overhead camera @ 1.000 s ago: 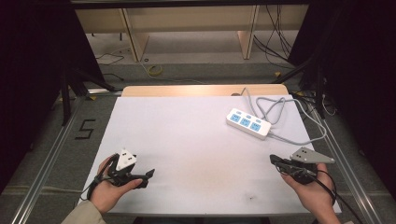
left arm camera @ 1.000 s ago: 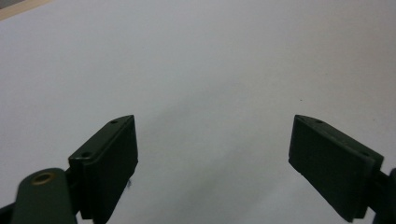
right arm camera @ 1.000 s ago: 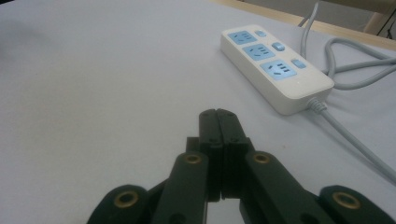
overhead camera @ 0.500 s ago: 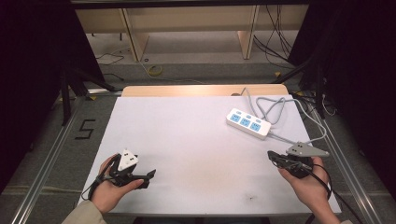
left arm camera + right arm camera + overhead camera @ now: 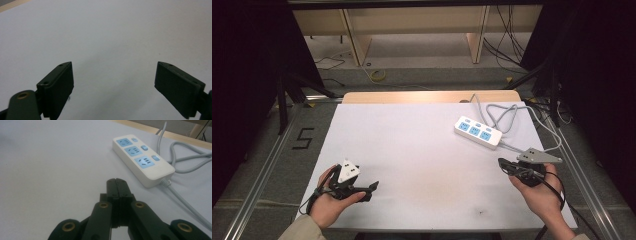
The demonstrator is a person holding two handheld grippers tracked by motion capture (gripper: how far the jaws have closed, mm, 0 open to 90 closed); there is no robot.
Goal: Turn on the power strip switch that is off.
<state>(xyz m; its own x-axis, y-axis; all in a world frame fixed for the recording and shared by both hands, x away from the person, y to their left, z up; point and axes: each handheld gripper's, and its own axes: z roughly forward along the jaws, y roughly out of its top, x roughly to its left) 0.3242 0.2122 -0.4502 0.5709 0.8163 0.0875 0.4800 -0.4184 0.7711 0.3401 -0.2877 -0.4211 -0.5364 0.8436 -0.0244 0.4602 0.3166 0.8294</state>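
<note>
A white power strip [image 5: 478,132] with three blue sockets lies on the white table [image 5: 412,145] at the right back; its grey cable [image 5: 507,112] loops behind it. In the right gripper view the power strip [image 5: 142,161] lies just ahead and to the right of my right gripper [image 5: 116,181], whose jaws are pressed together with nothing between them. In the high view the right gripper [image 5: 503,163] is held a short way in front of the strip. My left gripper [image 5: 373,187] rests at the front left, and in its own view the left gripper [image 5: 113,82] stands wide open over bare table.
A wooden strip [image 5: 427,96] borders the table's far edge. The strip's cable [image 5: 185,157] trails off the right side of the table. Metal rails [image 5: 267,165] run along the floor on both sides, and wooden shelf legs [image 5: 352,40] stand behind.
My right gripper has crept forward and a little left, toward the power strip. The left gripper has stayed about where it was.
</note>
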